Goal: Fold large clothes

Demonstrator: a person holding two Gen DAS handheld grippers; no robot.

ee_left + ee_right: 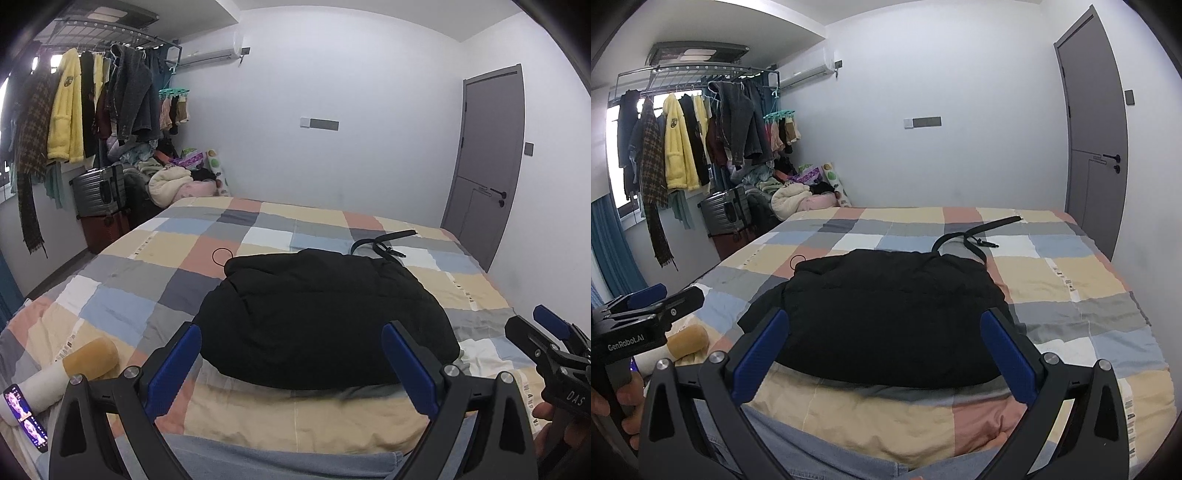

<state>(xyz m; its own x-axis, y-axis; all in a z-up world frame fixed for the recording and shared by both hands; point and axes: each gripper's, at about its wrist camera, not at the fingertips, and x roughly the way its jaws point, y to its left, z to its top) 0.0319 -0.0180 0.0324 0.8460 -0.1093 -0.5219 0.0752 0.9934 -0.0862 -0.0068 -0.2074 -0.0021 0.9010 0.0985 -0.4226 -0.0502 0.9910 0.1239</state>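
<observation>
Both the left gripper and right gripper gape wide, empty, above the folded black jacket near the bed's front edge.

Both tongs are black angular frames with blue finger pads and round silver screws at the joints. The left tongs read "GenRobot.AI" in white on the side; the right tongs show "DAS". The person wears light blue jeans.

A black jacket lies on a bedspread checked in grey, pale blue, cream, salmon and white, beside blue-padded fingers and a grey door.
</observation>
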